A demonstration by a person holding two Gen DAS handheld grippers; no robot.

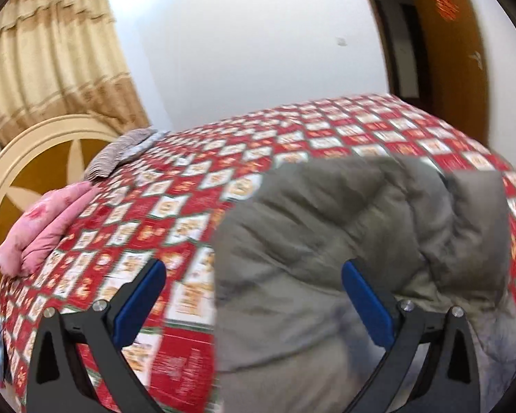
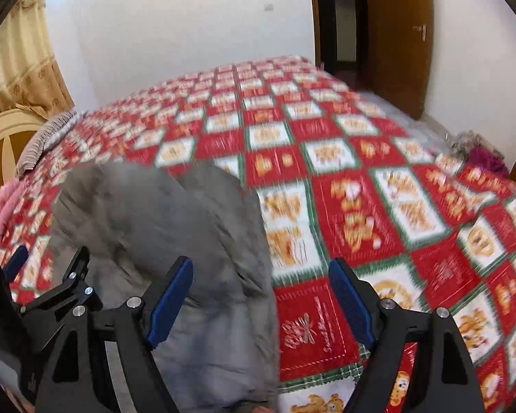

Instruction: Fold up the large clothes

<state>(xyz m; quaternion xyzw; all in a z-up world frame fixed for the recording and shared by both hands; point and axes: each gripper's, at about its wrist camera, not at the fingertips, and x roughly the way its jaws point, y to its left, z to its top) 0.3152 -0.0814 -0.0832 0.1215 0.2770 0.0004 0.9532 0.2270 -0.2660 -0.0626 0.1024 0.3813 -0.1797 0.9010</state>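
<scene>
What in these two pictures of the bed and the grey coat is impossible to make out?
- Grey coat: both views are motion-blurred, and its near end runs off the bottom edge, so its shape and fold state are unclear.
- Bedspread lettering: smeared by blur in the right wrist view.
- Bundle at the bed's far right: too small and blurred to identify.
- Doorway: dark beyond.

Blurred cursive script is showing on a red square of the red-and-white checked bedspread point(image 2: 313, 327); it is seeming to begin "Sweet", the rest unreadable.
</scene>
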